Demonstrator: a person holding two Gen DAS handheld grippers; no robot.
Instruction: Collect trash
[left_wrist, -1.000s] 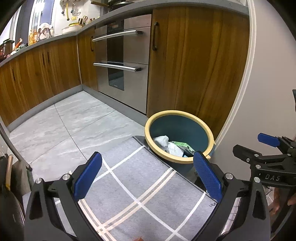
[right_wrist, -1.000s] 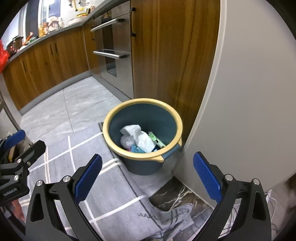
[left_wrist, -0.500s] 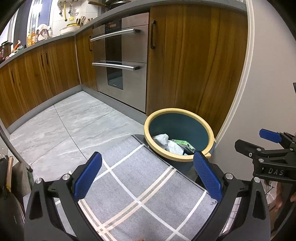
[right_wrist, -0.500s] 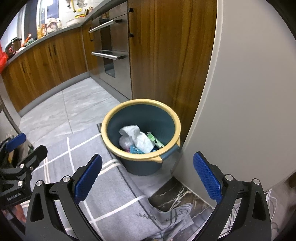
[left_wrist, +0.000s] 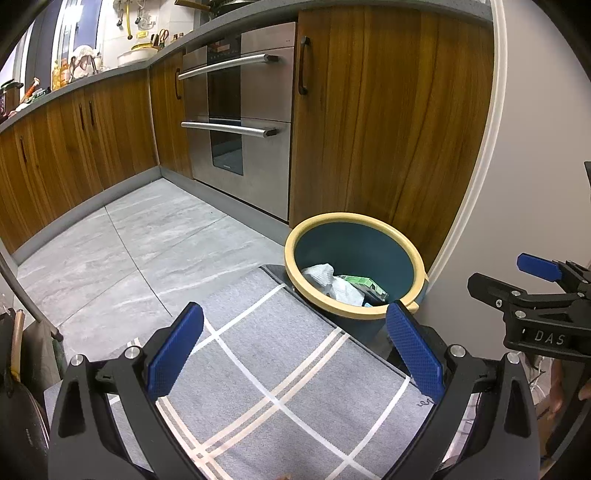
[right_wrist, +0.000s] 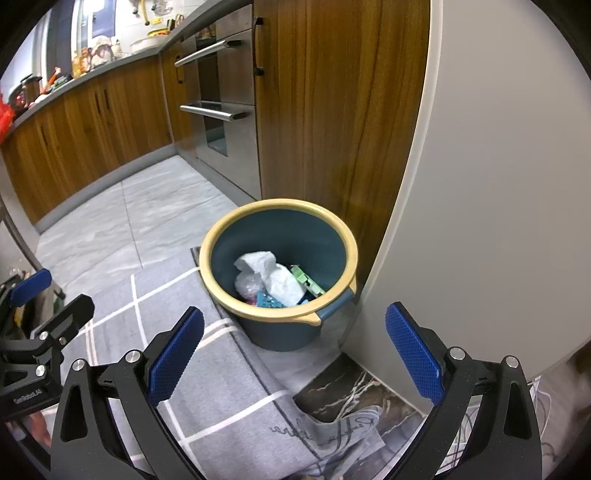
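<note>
A dark teal bin with a yellow rim (left_wrist: 393, 236) (right_wrist: 341, 236) stands on the floor against a wooden cabinet end and a pale wall. Inside lie crumpled white paper (right_wrist: 273, 271) (left_wrist: 332, 282), a green packet (right_wrist: 306, 278) (left_wrist: 360, 282) and a light blue piece (right_wrist: 269, 301). My left gripper (left_wrist: 295, 347) is open and empty above the grey rug, short of the bin. My right gripper (right_wrist: 293, 349) is open and empty, just in front of the bin. Each gripper shows at the edge of the other's view.
A grey rug with pale stripes (left_wrist: 280, 369) (right_wrist: 159, 317) reaches the bin's base. A steel oven with two bar handles (left_wrist: 236, 122) and wooden cabinets (left_wrist: 81, 136) line the far side. Grey tile floor (left_wrist: 129, 243) lies to the left. Cables (right_wrist: 543, 402) lie at right.
Both grippers have drawn back and risen slightly, so the bin sits a little farther away. Their jaws stay open and empty.
</note>
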